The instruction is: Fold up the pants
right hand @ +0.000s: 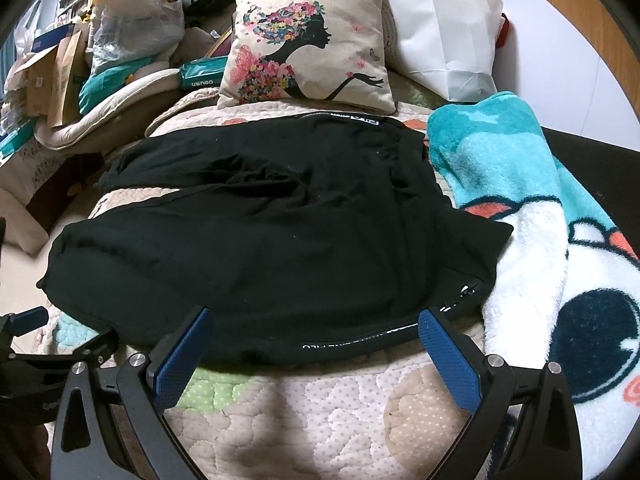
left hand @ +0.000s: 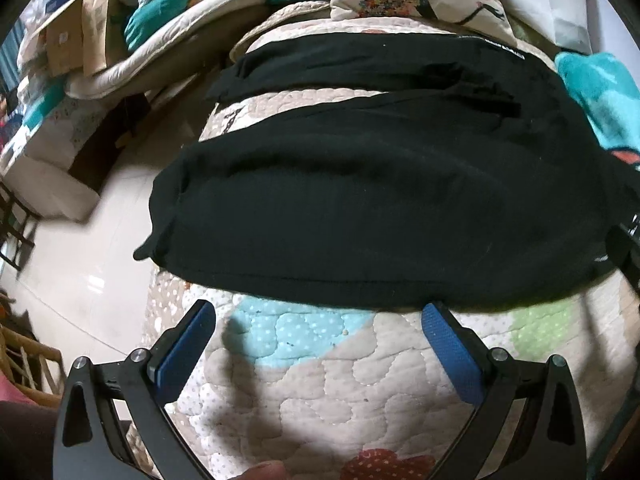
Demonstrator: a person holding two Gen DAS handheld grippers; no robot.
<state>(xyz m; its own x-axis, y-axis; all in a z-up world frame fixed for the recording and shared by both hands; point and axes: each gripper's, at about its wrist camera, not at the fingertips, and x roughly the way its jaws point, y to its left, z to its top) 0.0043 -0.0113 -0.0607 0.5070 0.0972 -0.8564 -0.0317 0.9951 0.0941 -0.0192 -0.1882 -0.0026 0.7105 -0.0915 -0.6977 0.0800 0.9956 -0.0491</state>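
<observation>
We find the black pants spread flat on the quilted bedspread, with the printed pillow beyond their far edge and the turquoise fleece blanket just beside their waistband end. The two legs run away from the blanket; a strip of bedspread shows between them near the cuffs. The left gripper hovers just short of the near leg edge with its blue pads spread wide and nothing between them. The right gripper is likewise spread and empty, its pads reaching the near edge of the pants beside the lettered waistband. We judge the fabric to be a soft, light knit: it will drape and sag when lifted, will not hold a crease by itself, and the wrinkles at the crotch show that it bunches readily. It should not be slippery against the ribbed pads, and it is not fragile. We recommend taking hold at the near edge, one gripper on the waistband, where the doubled elastic gives a thicker and firmer bite, and the other well along the leg seam towards the cuff. Both layers of the leg should be pinched together, since a single layer would peel away and distort the fold.
</observation>
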